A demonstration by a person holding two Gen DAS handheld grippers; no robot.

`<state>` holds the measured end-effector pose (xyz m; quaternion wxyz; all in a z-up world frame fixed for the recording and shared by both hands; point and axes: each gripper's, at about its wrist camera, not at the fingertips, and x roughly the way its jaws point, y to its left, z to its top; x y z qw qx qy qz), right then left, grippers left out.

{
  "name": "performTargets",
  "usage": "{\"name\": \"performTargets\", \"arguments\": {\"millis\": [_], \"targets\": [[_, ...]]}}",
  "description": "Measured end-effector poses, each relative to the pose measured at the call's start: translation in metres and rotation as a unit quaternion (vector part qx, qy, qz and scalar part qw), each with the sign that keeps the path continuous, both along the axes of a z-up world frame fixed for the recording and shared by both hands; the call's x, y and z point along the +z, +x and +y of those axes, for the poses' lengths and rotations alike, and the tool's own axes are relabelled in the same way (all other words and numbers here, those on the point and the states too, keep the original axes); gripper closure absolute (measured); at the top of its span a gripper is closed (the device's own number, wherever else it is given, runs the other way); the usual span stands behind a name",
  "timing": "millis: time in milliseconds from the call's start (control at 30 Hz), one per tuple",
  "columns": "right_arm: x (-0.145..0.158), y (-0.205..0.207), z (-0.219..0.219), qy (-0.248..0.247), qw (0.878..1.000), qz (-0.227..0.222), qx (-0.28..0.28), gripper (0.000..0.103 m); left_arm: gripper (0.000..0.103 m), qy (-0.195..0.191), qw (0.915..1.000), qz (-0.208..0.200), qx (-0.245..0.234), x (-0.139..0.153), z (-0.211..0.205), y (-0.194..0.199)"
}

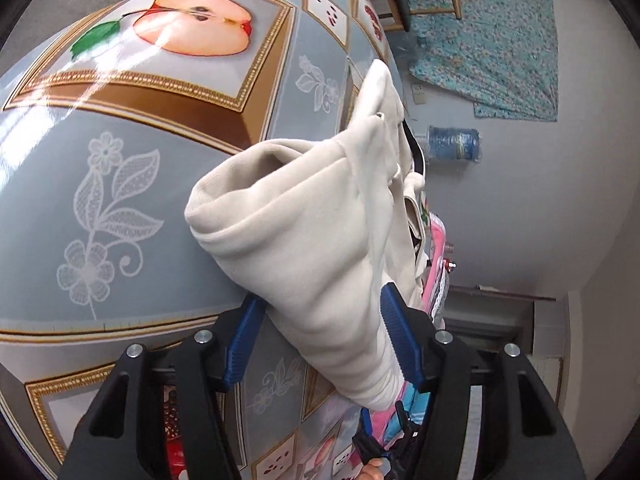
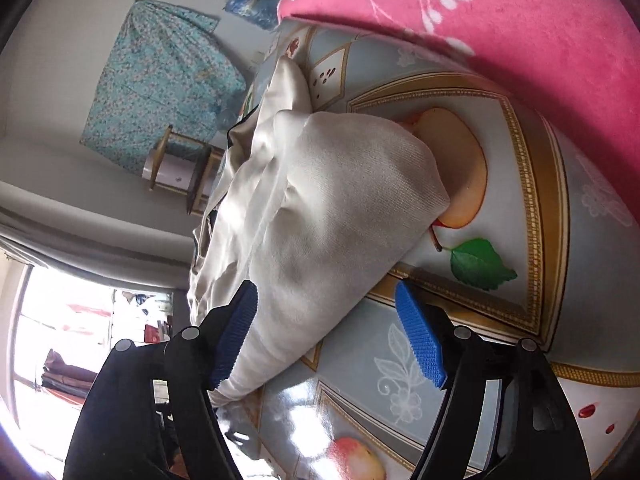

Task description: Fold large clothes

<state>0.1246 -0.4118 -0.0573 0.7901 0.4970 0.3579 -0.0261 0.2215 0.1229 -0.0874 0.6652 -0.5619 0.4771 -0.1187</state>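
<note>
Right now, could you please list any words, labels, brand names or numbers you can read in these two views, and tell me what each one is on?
None can be read in either view.
Tablecloth: apple, flower and seed pictures only, no lettering.
Cream garment: plain, no visible tag or print.
Pink cloth: white plant pattern only.
Blue jug: any label is too blurred to read.

A cream garment [image 1: 320, 240] is seen bunched between the blue pads [image 1: 400, 336] of the left gripper [image 1: 320, 340]. It is draped over a fruit-patterned tablecloth [image 1: 120, 200].
</note>
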Motion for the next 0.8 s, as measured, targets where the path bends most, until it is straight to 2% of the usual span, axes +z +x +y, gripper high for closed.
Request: {"name": "performTargets", "arguments": {"millis": [133,267,400,633,733,800], "targets": [[0.000,0.003,-0.001,0.008,1.000,0.000,-0.028,0.034,0.045,0.022,0.9989,0.015,0.040,0.005,-0.002,-0.007],[-0.003,0.000,0.001,0.035,0.999,0.007,-0.027,0.034,0.045,0.041,0.9966,0.036,0.062,0.008,-0.001,-0.023],[-0.004,0.002,0.004,0.023,0.999,0.007,-0.021,0.034,0.045,0.051,0.9951,0.039,0.076,0.011,0.002,-0.025],[-0.002,0.013,0.005,0.009,0.999,0.003,-0.031,0.035,0.045,0.126,0.9870,0.019,0.098,0.022,-0.002,-0.007],[-0.001,0.013,0.007,-0.013,0.999,0.006,-0.052,0.044,0.046,0.183,0.9789,0.001,0.091,0.027,-0.012,-0.004],[0.002,0.015,0.012,-0.048,0.997,0.015,-0.060,0.057,0.059,0.229,0.9702,-0.013,0.078,0.030,-0.023,-0.001]]}}
